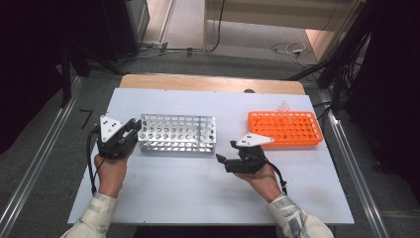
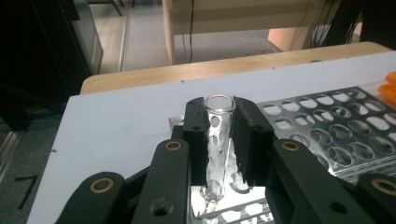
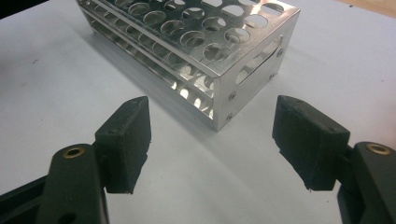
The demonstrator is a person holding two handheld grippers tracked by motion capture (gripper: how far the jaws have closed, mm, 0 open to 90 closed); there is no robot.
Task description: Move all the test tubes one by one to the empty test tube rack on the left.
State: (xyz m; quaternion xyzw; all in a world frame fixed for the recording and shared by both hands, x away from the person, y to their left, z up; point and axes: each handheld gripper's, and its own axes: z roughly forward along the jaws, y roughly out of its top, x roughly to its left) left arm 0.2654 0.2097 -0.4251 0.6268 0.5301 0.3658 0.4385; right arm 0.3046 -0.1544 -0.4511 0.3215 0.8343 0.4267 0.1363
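Note:
A clear glass test tube point(image 2: 218, 133) stands upright between the jaws of my left gripper point(image 2: 220, 109), which is shut on it. Its lower end hangs over the near left corner of a shiny metal rack point(image 2: 336, 135) full of round holes. From above, the left gripper point(image 1: 133, 128) sits at the left end of that metal rack point(image 1: 177, 133). My right gripper point(image 1: 225, 151) is open near the table's middle, pointing left toward the rack's right end. Its wide-apart jaws point(image 3: 217, 140) frame bare table in front of the rack's corner point(image 3: 224, 88), with nothing between them.
An orange tube rack point(image 1: 285, 129) lies at the right rear of the white table top point(image 1: 198, 193), with a few clear tubes point(image 1: 283, 105) at its far edge. Its corner point(image 2: 390, 86) peeks in beyond the metal rack. A wooden strip point(image 1: 213, 83) borders the table's far side.

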